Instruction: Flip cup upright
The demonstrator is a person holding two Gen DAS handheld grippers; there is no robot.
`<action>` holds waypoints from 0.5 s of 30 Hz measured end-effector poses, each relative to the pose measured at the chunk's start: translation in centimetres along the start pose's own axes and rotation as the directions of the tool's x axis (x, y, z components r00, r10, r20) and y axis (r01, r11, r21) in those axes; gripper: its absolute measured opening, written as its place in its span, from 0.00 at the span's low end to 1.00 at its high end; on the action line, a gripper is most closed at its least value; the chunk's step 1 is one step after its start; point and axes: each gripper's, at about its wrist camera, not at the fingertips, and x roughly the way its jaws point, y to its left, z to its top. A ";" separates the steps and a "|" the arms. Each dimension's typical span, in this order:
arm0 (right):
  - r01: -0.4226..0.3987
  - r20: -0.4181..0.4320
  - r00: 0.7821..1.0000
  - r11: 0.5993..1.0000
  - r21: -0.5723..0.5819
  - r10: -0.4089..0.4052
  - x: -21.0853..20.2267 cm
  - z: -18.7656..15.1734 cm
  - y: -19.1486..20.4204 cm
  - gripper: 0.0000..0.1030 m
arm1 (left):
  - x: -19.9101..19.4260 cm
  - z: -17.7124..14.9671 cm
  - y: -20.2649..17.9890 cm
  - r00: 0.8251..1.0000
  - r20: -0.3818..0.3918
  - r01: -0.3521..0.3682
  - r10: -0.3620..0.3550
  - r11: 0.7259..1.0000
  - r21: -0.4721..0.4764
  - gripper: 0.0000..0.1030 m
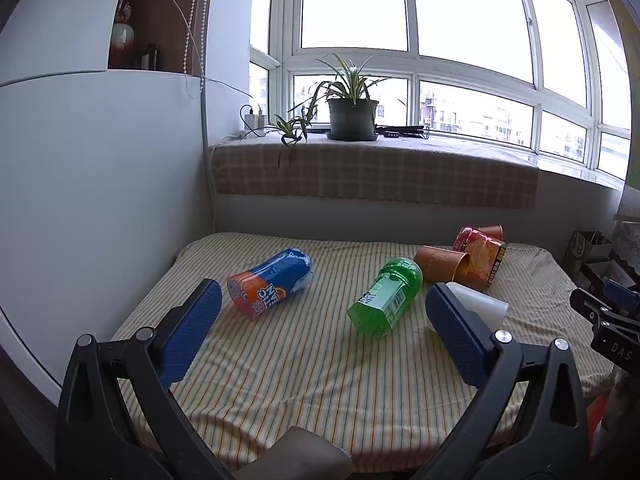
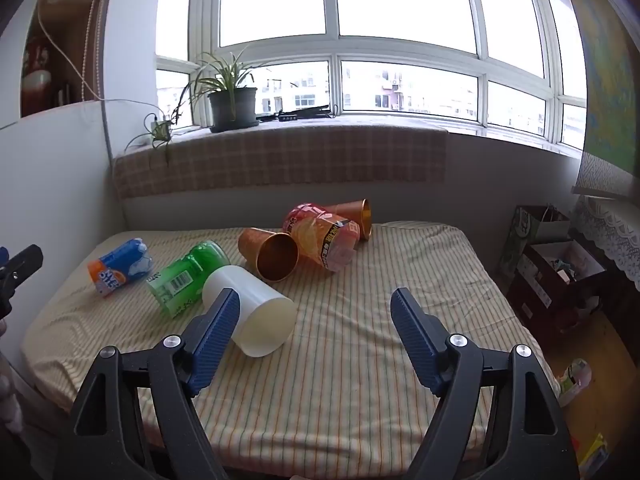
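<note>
Several cups lie on their sides on a striped table cloth [image 2: 360,340]. A white cup [image 2: 256,316] lies nearest, mouth toward me, beside my right gripper's left finger; it shows in the left wrist view [image 1: 480,306] behind the right finger. A green cup [image 1: 386,298] [image 2: 182,276], a blue-orange cup [image 1: 270,282] [image 2: 120,266], a copper cup [image 1: 442,266] [image 2: 270,254], a red-orange cup [image 1: 482,254] [image 2: 322,240] and another copper cup [image 2: 356,216] lie further back. My left gripper [image 1: 322,312] and right gripper [image 2: 316,316] are open, empty, above the table's near side.
A windowsill with a checked cloth [image 1: 372,172] and a potted plant [image 1: 352,116] lies behind the table. A white cabinet [image 1: 100,180] stands at the left. Boxes and bags [image 2: 552,256] sit on the floor to the right.
</note>
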 end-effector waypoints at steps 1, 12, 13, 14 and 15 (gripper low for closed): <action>0.000 0.000 1.000 1.000 0.000 0.000 0.0 0.0 0.0 0.76 | 0.0 0.0 0.1 1.000 0.000 -0.001 0.001 1.000 0.000 1.00; 0.001 0.004 1.000 1.000 -0.001 -0.001 -0.1 -0.2 -0.2 0.77 | 0.0 -0.3 0.3 1.000 0.001 -0.002 0.002 1.000 0.000 1.00; 0.002 0.004 1.000 1.000 -0.001 -0.002 -0.1 -0.2 -0.2 0.77 | 0.0 -0.3 0.3 1.000 0.001 -0.003 0.003 1.000 0.000 1.00; 0.003 0.005 1.000 1.000 0.001 -0.003 -0.1 -0.2 -0.3 0.77 | -0.2 -0.1 0.4 1.000 0.002 -0.003 0.003 1.000 -0.001 1.00; 0.003 0.005 1.000 1.000 0.002 -0.003 -0.1 -0.3 -0.3 0.77 | -0.2 -0.1 0.4 1.000 0.002 -0.002 0.002 1.000 -0.001 1.00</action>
